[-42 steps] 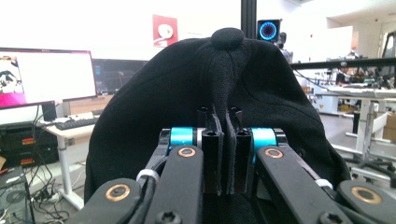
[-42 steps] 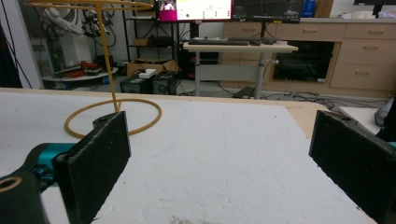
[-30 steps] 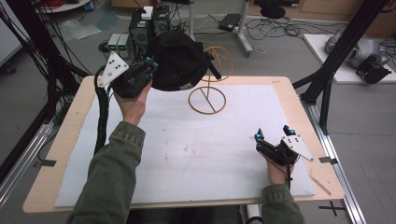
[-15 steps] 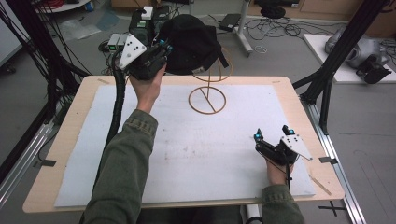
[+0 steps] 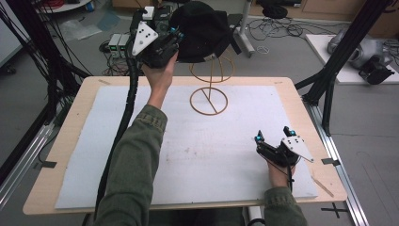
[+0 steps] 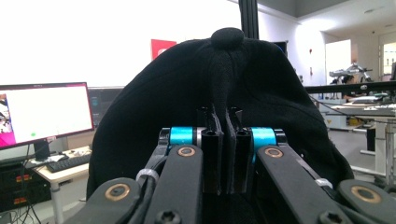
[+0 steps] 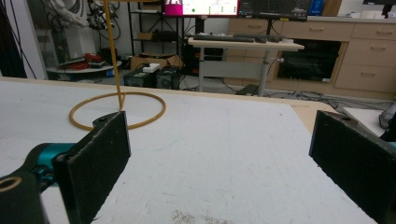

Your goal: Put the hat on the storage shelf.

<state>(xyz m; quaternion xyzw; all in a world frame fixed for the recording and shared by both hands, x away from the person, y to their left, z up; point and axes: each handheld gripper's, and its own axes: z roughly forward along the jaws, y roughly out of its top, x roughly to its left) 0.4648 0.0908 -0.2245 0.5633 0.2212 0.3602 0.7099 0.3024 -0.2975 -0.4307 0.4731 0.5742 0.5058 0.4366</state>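
Note:
A black cap (image 5: pixel 202 30) is held high over the far edge of the table, above the yellow wire stand (image 5: pixel 209 100). My left gripper (image 5: pixel 175 36) is shut on the cap's fabric at its left side. In the left gripper view a fold of the black cap (image 6: pixel 224 88) is pinched between the closed jaws of the left gripper (image 6: pixel 223 135). My right gripper (image 5: pixel 274 137) rests on the white mat at the near right, open and empty. In the right gripper view its two pads (image 7: pixel 100 156) stand wide apart, with the wire stand's ring base (image 7: pixel 116 109) ahead at the left.
A white mat (image 5: pixel 188 150) covers the wooden table (image 5: pixel 61 155). Black frame posts (image 5: pixel 329 70) rise at the table's right and left. The left gripper's cable (image 5: pixel 124 117) hangs along the raised forearm. Desks, monitors and cables stand on the floor beyond.
My left gripper has lifted the cap up and to the right, from beside the stand to above it. The right gripper has stayed still.

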